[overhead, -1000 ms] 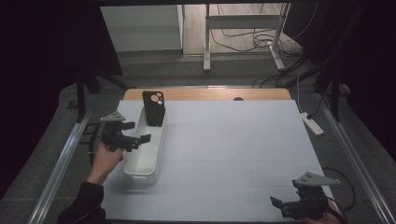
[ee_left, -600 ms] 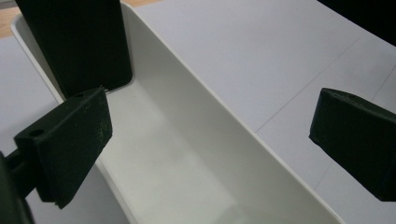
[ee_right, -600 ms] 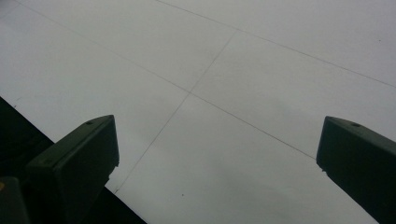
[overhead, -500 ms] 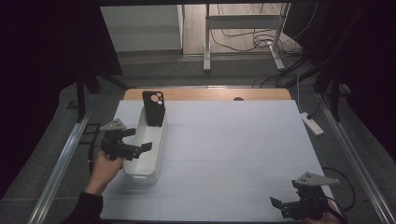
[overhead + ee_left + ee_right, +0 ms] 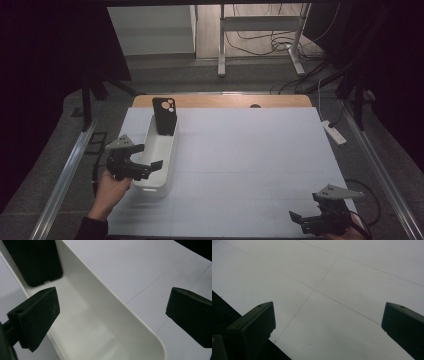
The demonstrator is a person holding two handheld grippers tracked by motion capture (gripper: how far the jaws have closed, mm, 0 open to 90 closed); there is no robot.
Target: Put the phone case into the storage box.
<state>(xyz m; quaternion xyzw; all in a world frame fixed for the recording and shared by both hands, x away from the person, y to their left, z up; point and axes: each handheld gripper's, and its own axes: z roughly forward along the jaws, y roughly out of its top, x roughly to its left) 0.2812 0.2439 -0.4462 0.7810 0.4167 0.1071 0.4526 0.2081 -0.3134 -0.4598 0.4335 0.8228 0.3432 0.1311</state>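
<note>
Phone case (image 5: 32, 262) top cut off above bin (image 5: 120, 315).

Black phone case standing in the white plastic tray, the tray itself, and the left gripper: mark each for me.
black phone case (image 5: 165, 117), high view, middle of its back.
white plastic tray (image 5: 167, 156), high view, right wall.
left gripper (image 5: 148, 168), high view, between its open jaws.

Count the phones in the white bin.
1: a black phone with a rear camera cluster stands upright against the far end of the long white plastic bin. The rest of the bin's inside looks bare.

Phone (image 5: 164, 115) upright at bin's (image 5: 150, 150) far end
</note>
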